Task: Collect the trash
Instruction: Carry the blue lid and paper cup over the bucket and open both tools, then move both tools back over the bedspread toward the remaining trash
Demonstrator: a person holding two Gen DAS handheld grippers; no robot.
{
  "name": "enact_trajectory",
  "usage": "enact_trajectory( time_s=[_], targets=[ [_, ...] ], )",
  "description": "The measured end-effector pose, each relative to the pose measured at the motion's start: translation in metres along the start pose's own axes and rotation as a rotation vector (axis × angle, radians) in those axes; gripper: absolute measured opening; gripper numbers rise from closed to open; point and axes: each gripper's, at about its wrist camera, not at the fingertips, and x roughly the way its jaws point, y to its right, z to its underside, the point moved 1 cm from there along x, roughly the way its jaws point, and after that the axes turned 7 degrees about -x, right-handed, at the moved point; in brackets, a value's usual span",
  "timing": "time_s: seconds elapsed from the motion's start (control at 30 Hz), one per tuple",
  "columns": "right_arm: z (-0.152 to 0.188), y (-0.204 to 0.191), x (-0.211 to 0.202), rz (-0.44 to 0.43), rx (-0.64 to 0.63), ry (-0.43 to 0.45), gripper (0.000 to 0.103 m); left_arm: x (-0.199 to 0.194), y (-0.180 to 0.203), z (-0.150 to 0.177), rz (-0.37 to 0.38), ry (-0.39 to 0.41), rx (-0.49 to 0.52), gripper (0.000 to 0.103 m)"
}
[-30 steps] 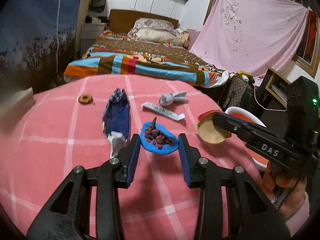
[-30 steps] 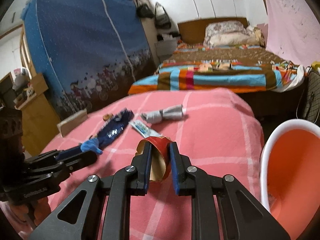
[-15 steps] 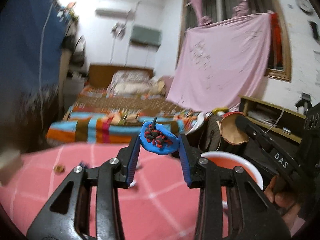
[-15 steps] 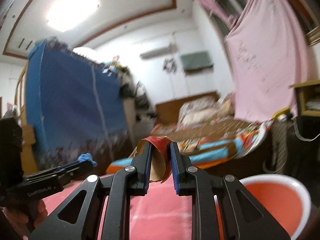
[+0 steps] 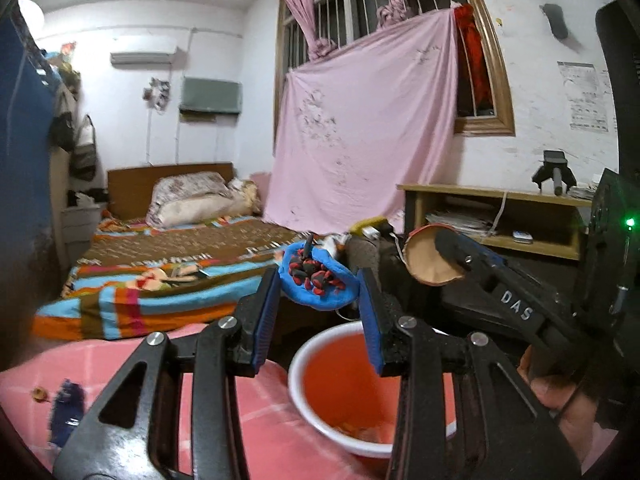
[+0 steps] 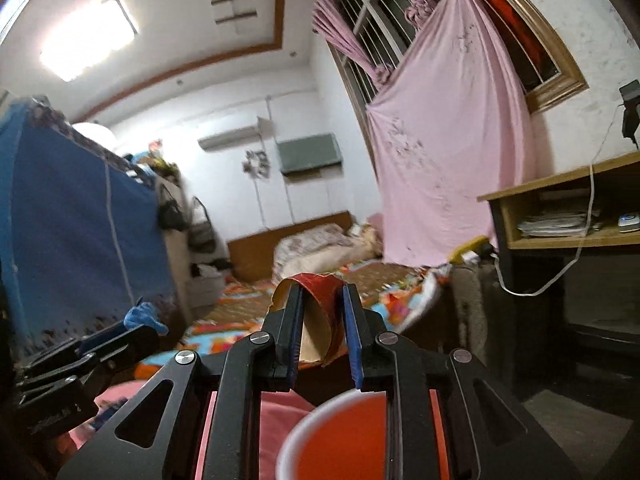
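My left gripper (image 5: 318, 294) is shut on a blue clay lump (image 5: 316, 282) studded with red and dark bits, held in the air above the orange basin with a white rim (image 5: 298, 364). My right gripper (image 6: 320, 320) is shut on a crushed red paper cup (image 6: 320, 322) with a brown inside, also raised over the basin (image 6: 332, 452). The right gripper and its cup (image 5: 430, 258) show at the right of the left wrist view. The left gripper with the blue lump (image 6: 144, 318) shows at the left of the right wrist view.
The pink checked tablecloth (image 5: 256, 432) lies below, with a blue wrapper (image 5: 66, 404) and a small brown ring (image 5: 39, 393) at its left. A bed (image 5: 168, 276) lies behind, a wooden shelf (image 5: 500, 216) at right, and a blue cover (image 6: 68, 232) at left.
Both grippers have lifted off the table with their trash and swung to the right, over the basin. The cameras have tilted up toward the room.
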Motion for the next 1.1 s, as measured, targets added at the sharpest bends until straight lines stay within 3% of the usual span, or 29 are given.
enact_trajectory(
  time_s=[0.37, 0.53, 0.63, 0.73, 0.93, 1.1],
  targets=[
    [0.021, 0.027, 0.016, 0.095, 0.009, -0.169, 0.021, 0.06, 0.012, 0.023, 0.058, -0.208, -0.12, 0.022],
    [0.031, 0.034, 0.019, 0.124, 0.039, -0.23, 0.021, 0.073, 0.018, 0.03, 0.057, -0.256, -0.146, 0.023],
    [0.034, 0.038, 0.019, 0.134, 0.054, -0.247, 0.03, 0.078, 0.018, 0.033, 0.059, -0.285, -0.162, 0.024],
    [0.034, 0.04, 0.019, 0.137, 0.071, -0.258, 0.032, 0.082, 0.015, 0.036, 0.051, -0.317, -0.185, 0.029],
    [0.034, 0.039, 0.019, 0.139, 0.073, -0.261, 0.038, 0.081, 0.007, 0.038, 0.038, -0.331, -0.228, 0.036],
    [0.03, 0.035, 0.017, 0.136, 0.061, -0.234, 0.045, 0.069, -0.005, 0.03, -0.009, -0.284, -0.266, 0.041]
  ],
)
